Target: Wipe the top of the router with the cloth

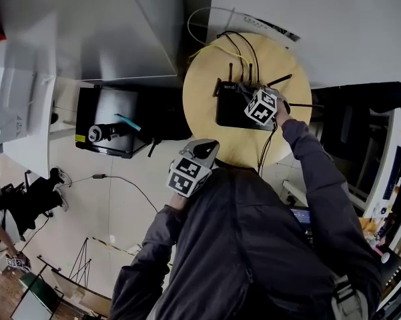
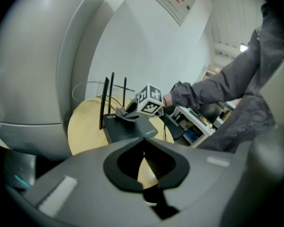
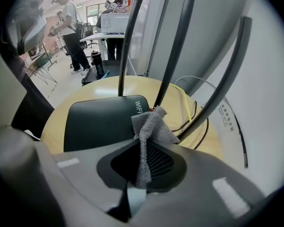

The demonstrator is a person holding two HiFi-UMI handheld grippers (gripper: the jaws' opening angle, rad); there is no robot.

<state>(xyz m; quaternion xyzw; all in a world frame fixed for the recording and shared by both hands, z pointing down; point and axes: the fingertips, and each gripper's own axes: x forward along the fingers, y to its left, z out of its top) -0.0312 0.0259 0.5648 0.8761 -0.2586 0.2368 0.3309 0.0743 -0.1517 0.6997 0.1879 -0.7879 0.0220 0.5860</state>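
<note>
A black router [image 1: 233, 112] with three upright antennas [image 3: 172, 51] lies on a round wooden table [image 1: 203, 79]. My right gripper [image 1: 250, 99] is over the router's top near the antennas and is shut on a grey cloth [image 3: 151, 126]. The cloth's free end droops onto the router [image 3: 99, 122] by its printed corner. The left gripper view shows the cloth [image 2: 125, 112] resting on the router [image 2: 130, 129] below the right gripper's marker cube. My left gripper [image 1: 210, 145] hangs at the table's near edge, clear of the router. Its jaws [image 2: 142, 148] are shut on nothing.
Black and yellow cables [image 1: 217, 42] run off the table's far side toward a white wall. A black case [image 1: 110, 129] with tools sits on the floor to the left. Shelving [image 1: 387, 172] stands at the right. People [image 3: 71, 27] stand far behind.
</note>
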